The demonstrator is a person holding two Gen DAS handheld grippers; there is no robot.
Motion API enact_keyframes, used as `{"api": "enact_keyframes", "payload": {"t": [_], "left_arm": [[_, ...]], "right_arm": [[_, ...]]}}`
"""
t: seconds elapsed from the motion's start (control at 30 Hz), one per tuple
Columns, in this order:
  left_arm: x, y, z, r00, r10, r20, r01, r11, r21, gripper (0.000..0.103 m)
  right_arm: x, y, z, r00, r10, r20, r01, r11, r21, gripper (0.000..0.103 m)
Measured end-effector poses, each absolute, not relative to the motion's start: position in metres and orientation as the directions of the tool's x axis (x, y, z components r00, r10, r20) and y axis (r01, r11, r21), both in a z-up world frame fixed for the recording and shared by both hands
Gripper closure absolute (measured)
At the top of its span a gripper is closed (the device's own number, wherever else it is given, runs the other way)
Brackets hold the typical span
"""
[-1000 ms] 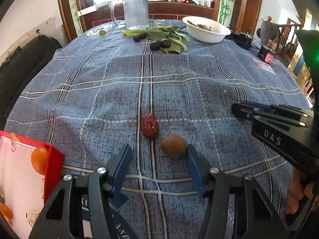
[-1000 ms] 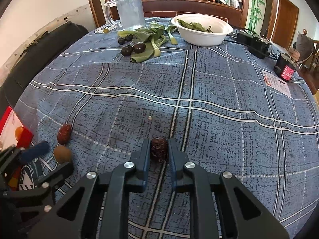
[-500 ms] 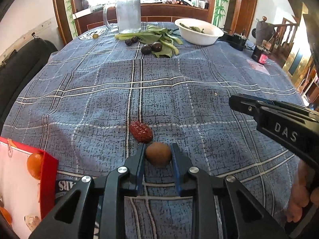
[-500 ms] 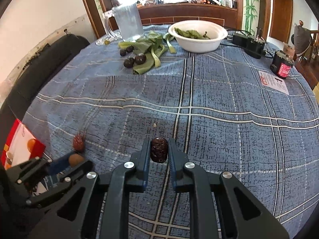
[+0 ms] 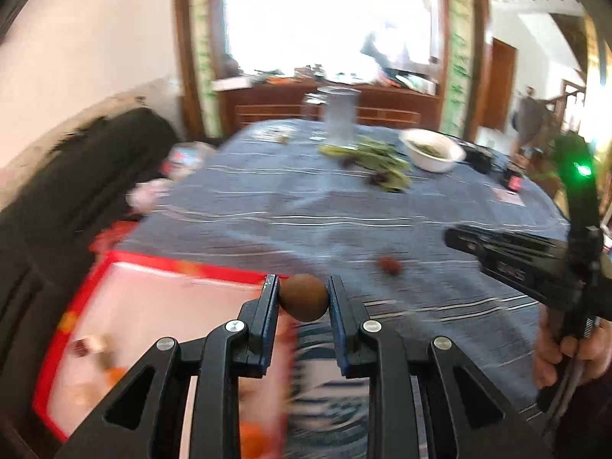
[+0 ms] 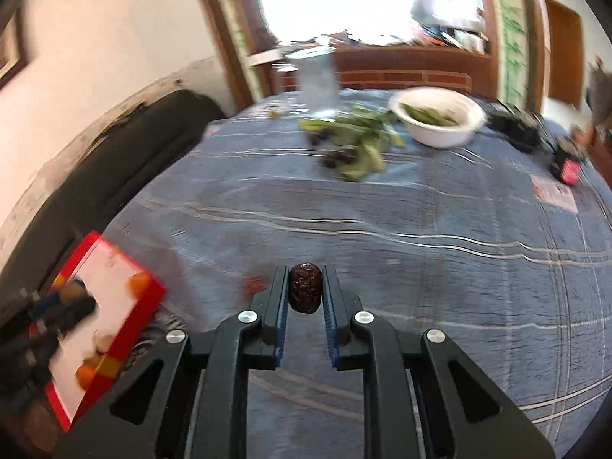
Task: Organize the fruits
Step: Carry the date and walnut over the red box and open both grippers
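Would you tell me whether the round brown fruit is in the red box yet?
Not yet: the brown fruit sits clamped in the left gripper.

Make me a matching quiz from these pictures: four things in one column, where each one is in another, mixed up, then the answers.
Things
1. round brown fruit
2. dark wrinkled date
3. red date
4. green leaves

Places
A. in the white bowl
B. loose on the blue tablecloth
C. between the left gripper fingers
D. between the right gripper fingers

Pairs: 1-C, 2-D, 3-B, 4-A
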State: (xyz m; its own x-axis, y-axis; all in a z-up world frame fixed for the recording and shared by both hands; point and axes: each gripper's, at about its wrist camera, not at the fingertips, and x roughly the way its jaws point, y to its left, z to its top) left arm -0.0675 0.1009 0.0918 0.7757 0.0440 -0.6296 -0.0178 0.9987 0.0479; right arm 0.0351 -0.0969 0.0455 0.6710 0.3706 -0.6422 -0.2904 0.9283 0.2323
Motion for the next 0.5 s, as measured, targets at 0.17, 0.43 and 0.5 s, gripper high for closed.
{"api": "enact_keyframes", "payload": {"t": [0.17,0.43,0.5], "left_arm": [[-0.088,0.155,0.090,0.770,0.153,-0.620,-0.137,0.988,0.073,0.079],[-0.102,0.202,0.068,0.737,0.244,-0.630,-0.242,0.966,0.090,0.079],[-0.106,0.209,0.063,0.733,0.256,-0.630,-0.253,0.963,0.096,0.079]], "right_arm": [[0.006,-0.033,0.054,0.596,0.504,-0.625,-0.441,0.856,0.271,0.084],[-0.039,0.071,0.043,0.492,0.561,-0.665,-0.600,0.773,0.207,0.084],[-0.045,0.089,0.037,0.470,0.573,-0.671,-0.616,0.758,0.216,0.084]]}}
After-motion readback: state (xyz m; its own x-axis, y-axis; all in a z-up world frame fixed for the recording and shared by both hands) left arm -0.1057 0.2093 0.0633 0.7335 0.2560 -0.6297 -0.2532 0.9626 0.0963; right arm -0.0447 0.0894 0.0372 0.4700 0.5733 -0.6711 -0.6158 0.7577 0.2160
